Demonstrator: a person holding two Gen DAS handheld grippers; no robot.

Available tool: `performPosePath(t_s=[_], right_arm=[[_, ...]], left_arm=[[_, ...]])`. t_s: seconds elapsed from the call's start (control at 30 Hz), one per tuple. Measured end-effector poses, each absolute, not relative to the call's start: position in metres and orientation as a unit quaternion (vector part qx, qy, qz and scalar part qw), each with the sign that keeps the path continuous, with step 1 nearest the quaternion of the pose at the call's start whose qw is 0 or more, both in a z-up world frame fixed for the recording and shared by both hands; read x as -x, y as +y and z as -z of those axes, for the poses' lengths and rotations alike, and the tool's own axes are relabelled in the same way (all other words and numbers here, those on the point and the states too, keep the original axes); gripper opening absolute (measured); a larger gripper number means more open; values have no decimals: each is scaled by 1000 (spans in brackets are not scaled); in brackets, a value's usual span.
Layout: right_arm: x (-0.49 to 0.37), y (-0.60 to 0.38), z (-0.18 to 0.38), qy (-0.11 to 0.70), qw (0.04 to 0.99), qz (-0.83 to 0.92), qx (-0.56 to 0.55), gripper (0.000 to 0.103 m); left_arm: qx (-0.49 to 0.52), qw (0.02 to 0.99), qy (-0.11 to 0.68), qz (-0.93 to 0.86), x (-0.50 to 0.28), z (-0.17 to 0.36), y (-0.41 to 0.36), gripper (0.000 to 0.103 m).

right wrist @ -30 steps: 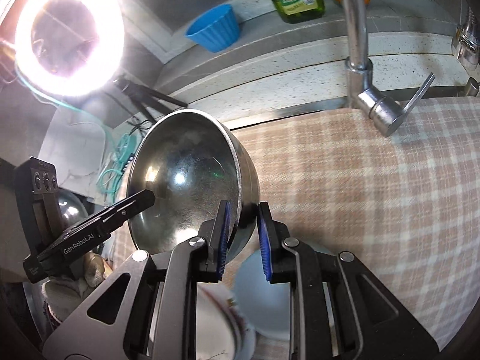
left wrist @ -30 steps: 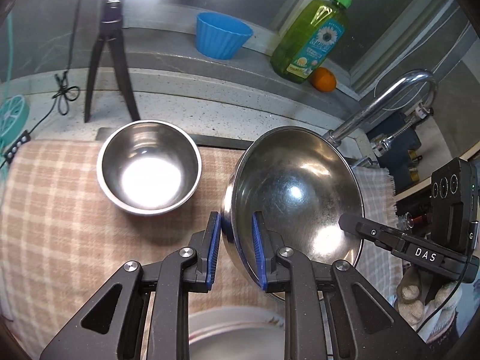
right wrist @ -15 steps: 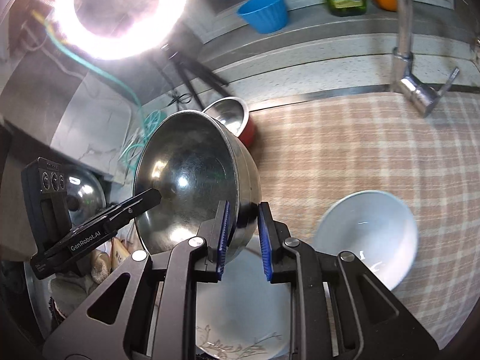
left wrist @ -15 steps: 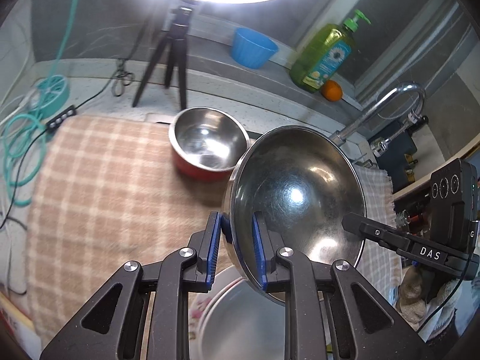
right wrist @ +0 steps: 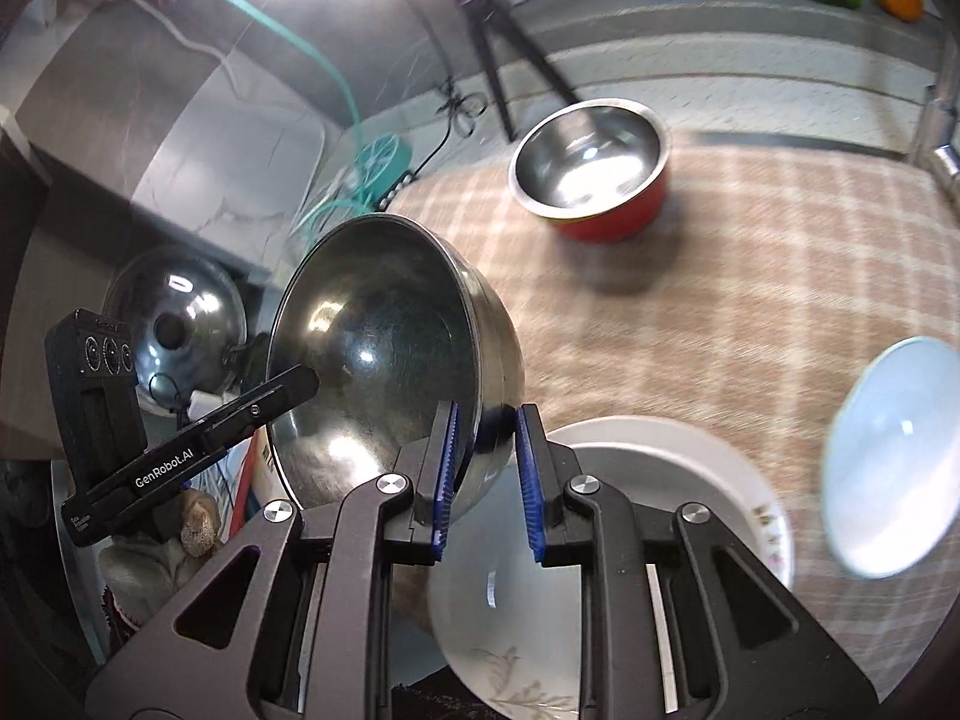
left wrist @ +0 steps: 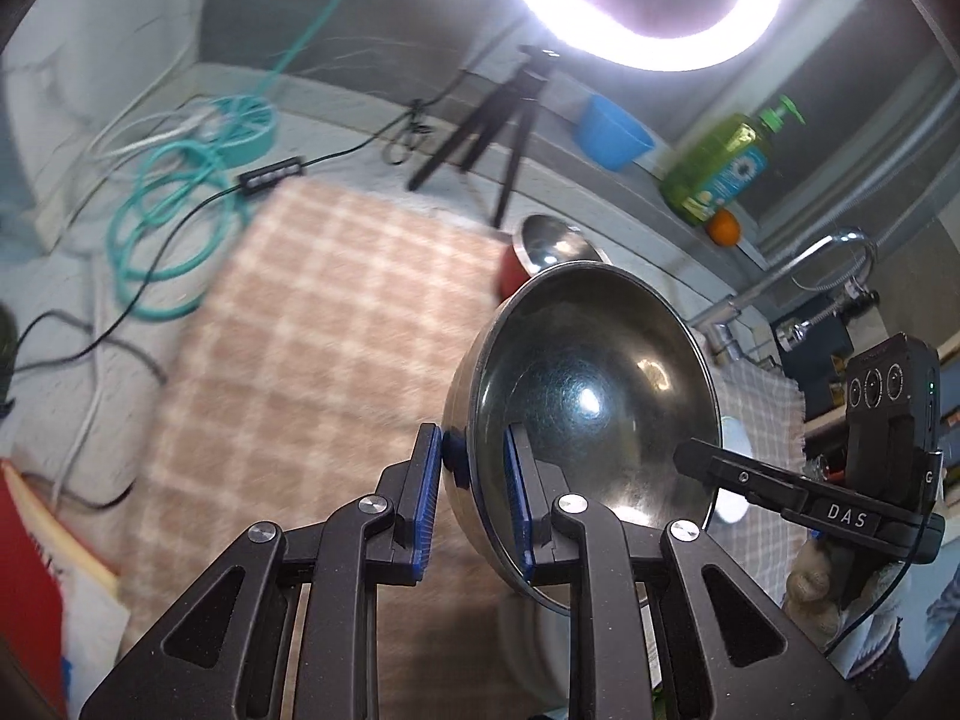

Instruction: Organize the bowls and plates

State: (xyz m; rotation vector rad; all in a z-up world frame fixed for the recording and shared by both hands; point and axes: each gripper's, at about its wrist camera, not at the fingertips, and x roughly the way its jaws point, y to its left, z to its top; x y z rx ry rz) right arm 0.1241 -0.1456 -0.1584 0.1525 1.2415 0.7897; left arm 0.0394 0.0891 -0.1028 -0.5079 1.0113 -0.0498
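Both grippers hold one large steel bowl (left wrist: pixel 591 402) in the air, tilted on edge. My left gripper (left wrist: pixel 471 501) is shut on its near rim; the right gripper's fingers (left wrist: pixel 696 456) pinch the opposite rim. In the right wrist view the same steel bowl (right wrist: pixel 390 372) sits in my right gripper (right wrist: pixel 489 480), shut on the rim, with the left gripper's fingers (right wrist: pixel 294 384) on the far side. Below lies a white patterned plate (right wrist: pixel 624 552). A red bowl with steel lining (right wrist: pixel 591 171) stands on the checked cloth (right wrist: pixel 750 276). A pale blue bowl (right wrist: pixel 894 468) rests at the right.
A ring light (left wrist: pixel 642 0) on a black tripod (left wrist: pixel 498 120) stands at the back. A blue cup (left wrist: pixel 612 132), green soap bottle (left wrist: pixel 720 168) and orange (left wrist: pixel 723 228) sit on the ledge. A tap (left wrist: pixel 798 264) rises at right. Teal cable coils (left wrist: pixel 174 222) lie left. A steel lid (right wrist: pixel 174 330) sits at the left.
Both grippers have carried the steel bowl leftward over the cloth. The red bowl and the tap have slid to the right in view; the white plate and pale blue bowl now show below.
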Motion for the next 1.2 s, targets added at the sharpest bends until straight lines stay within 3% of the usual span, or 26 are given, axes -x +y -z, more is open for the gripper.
performPosePath(t_s=[1.2], right_arm=[[-91, -74, 214, 601, 706, -375, 4, 20]], left_arm=[[276, 805, 524, -34, 22, 158, 141, 19]])
